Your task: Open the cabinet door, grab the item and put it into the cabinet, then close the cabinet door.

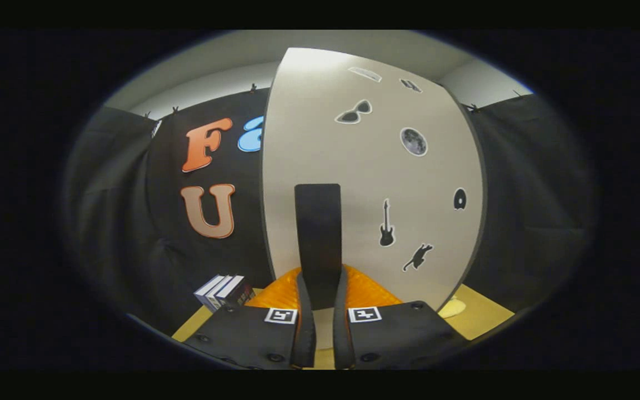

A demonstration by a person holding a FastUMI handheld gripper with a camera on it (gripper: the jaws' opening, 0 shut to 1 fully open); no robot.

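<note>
The beige cabinet door (375,183), dotted with small dark stickers, stands upright right in front of me. A black vertical handle (317,233) runs down its face. My gripper (323,303) is shut on the lower end of that handle, one finger pressing on each side. The door's left edge stands out against the black cloth wall behind it. I cannot tell how far the door is swung out. A small pale object (453,306) lies on the wooden tabletop (484,316) just past the door's lower right corner.
Several books (223,290) stand in a short row on the tabletop to the left of my fingers, near the cloth wall. Black cloth closes the booth on both sides of the door.
</note>
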